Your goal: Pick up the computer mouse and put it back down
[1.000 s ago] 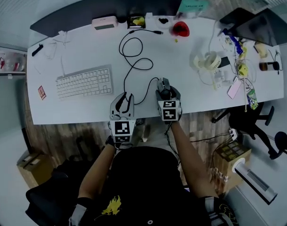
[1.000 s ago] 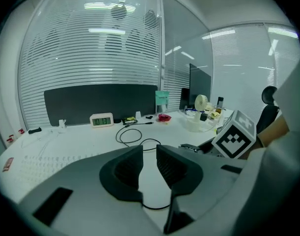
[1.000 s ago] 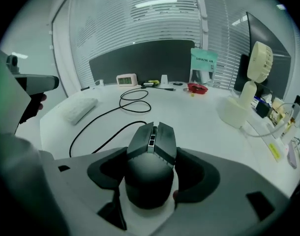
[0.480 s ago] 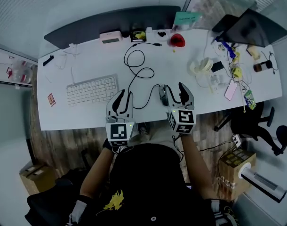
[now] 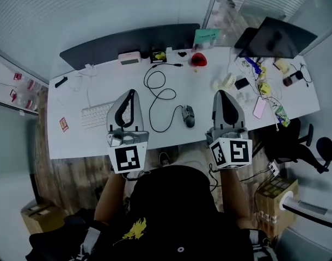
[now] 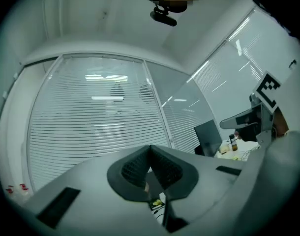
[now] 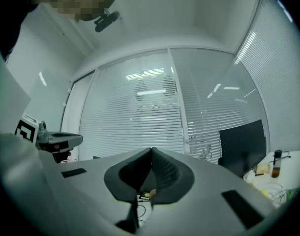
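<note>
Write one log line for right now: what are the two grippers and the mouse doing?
left gripper: shut, empty | right gripper: shut, empty | mouse: lying on table, between grippers, untouched

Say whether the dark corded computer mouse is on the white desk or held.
On the desk: the mouse lies flat there, nothing gripping it.

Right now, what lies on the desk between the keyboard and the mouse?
A black cable loops on the white desk between the keyboard and the mouse; the head view shows it.
</note>
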